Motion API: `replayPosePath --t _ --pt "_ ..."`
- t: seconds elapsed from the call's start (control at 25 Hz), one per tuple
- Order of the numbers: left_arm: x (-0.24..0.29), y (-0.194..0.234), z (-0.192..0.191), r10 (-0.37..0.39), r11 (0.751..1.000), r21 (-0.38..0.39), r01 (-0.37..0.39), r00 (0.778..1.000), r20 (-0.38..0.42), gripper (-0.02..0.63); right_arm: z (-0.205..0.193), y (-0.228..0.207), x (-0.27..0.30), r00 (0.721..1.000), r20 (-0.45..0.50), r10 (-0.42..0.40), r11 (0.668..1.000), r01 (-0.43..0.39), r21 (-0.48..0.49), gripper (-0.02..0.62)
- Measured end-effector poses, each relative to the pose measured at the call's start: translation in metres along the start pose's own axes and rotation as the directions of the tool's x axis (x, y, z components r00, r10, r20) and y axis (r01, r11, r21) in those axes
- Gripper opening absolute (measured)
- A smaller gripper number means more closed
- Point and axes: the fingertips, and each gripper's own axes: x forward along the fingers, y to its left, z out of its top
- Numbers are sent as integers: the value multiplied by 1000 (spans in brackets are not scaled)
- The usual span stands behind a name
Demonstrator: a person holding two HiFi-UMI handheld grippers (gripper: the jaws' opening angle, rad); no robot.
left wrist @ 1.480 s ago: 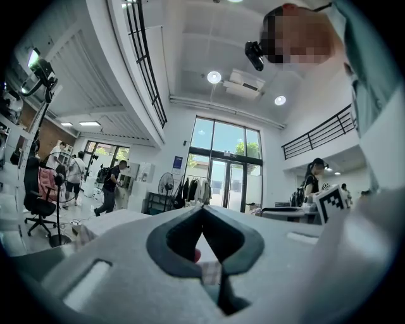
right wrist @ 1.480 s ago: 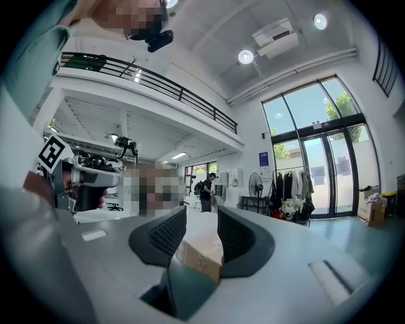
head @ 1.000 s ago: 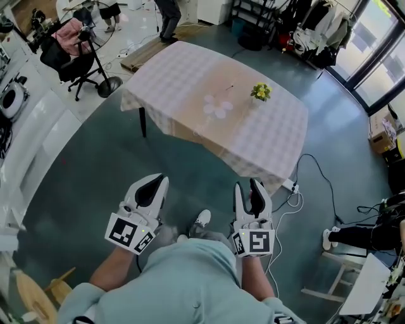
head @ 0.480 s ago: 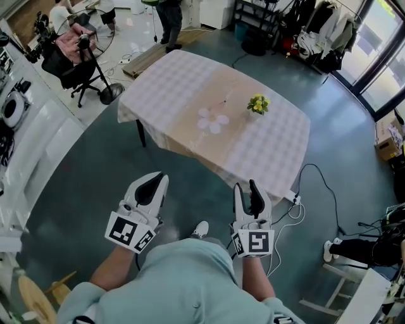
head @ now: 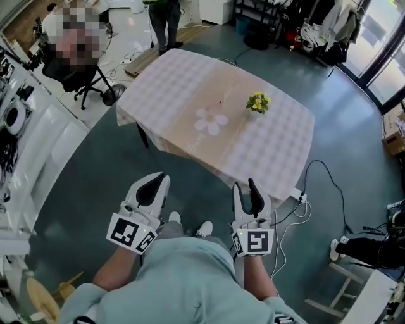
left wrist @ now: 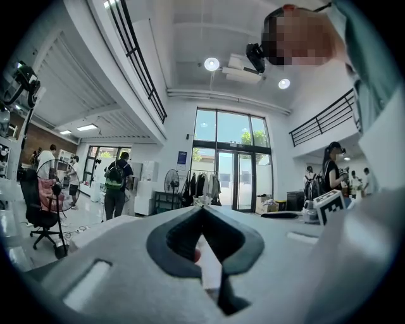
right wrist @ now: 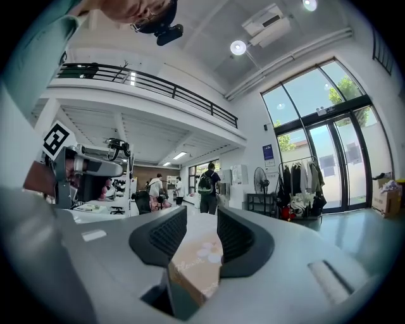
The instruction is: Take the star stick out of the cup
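A table (head: 171, 82) with a checked cloth and a beige runner stands ahead of me in the head view. On the runner lie a white flower-shaped mat (head: 209, 121) and a small pot of yellow flowers (head: 257, 102). Between them is a tiny thing with a red spot (head: 221, 101), too small to tell as a cup and stick. Both grippers are held level, short of the table's near edge. My left gripper (head: 161, 178) (left wrist: 201, 210) is shut with its tips touching and nothing in it. My right gripper (head: 245, 185) (right wrist: 201, 212) is open and empty, with the runner showing through the gap.
A power strip and cables (head: 297, 199) lie on the floor by the table's near right corner. A white counter (head: 38, 145) runs along the left, an office chair (head: 82, 69) stands beyond it, and a person (head: 163, 16) stands behind the table. A stool (head: 345, 278) is at lower right.
The person carrying the grippers has stepped toward the table, which now looks a little closer. Both grippers came along in the same pose, with their jaws unchanged.
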Motion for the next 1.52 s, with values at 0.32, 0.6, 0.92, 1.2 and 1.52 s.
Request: replayPosePath --t 0.32,0.6,0.92,1.2,1.52 --pt "27 8 1 -58 998 -14 58 998 -1 5 1 -7 10 999 -13 -44 999 44 -6 129" --pt "59 40 2 -128 992 -19 128 991 29 5 -5 -8 37 993 -22 -112 993 112 -22 127" --pt "90 98 10 -169 985 -34 170 985 31 5 -2 -1 93 985 -35 -170 985 169 -26 127" --pt "117 141 12 -223 974 -41 224 974 24 5 -7 -3 139 971 -53 -231 973 230 -36 127" --pt "138 184 17 -287 956 -55 288 958 19 5 -11 4 178 950 -83 -301 953 298 -47 129"
